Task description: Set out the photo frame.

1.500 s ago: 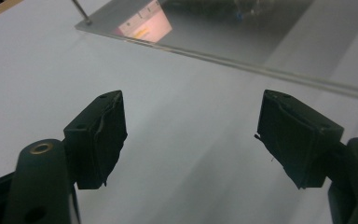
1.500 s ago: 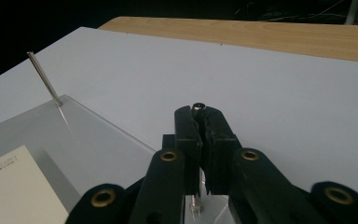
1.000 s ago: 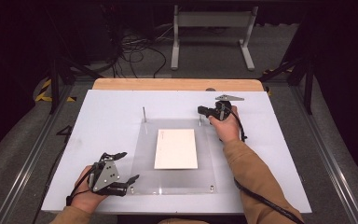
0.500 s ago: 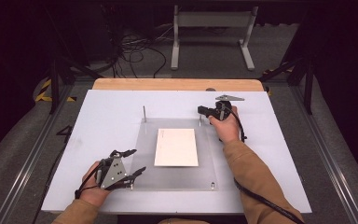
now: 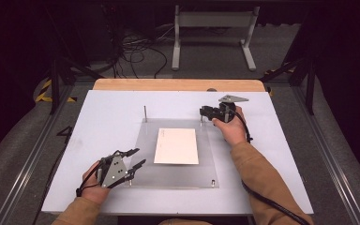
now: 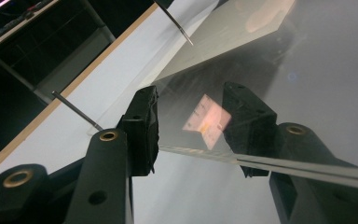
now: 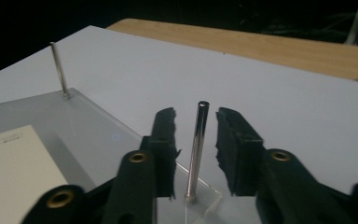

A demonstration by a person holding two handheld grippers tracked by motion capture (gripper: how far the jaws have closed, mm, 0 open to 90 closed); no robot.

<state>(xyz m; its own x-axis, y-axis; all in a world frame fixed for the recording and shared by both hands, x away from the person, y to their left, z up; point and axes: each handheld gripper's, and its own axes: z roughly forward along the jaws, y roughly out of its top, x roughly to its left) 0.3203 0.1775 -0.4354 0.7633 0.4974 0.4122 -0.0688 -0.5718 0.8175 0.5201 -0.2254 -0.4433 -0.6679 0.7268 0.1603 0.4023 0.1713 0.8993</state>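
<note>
Clear plastic sheet (image 5: 178,176) lies flat on the white table (image 5: 108,122), with a white card (image 5: 176,146) resting near its middle. Thin metal pins stand upright at the sheet's corners: far-left pin (image 5: 145,113), far-right pin (image 5: 201,117), and short ones at the near corners.

Left tongs (image 5: 138,158) sit at the sheet's near-left corner, held low in the left hand (image 5: 93,187). In the left gripper view the sheet's edge (image 6: 200,151) passes between the two black jaws; the jaws have just been closing, but a gap shows on each side of the edge, so the pads are not pressing on it (released, straddling the sheet). A reflection of the card shows in the plastic between the jaws.

Right tongs (image 5: 205,112) are at the far-right corner, in the right hand (image 5: 232,129), pointing left toward the pin. In the right gripper view the far-right pin (image 7: 196,149) stands upright between the jaws, rooted in the sheet's corner. The jaws have just been opening; clear space shows between the pin and each pad, so the pin is let go, not gripped. The far-left pin (image 7: 59,70) is visible beyond, well apart, and the card (image 7: 14,163) lies to the left on the sheet.

Wooden table edge (image 5: 178,85) runs along the far side.
</note>
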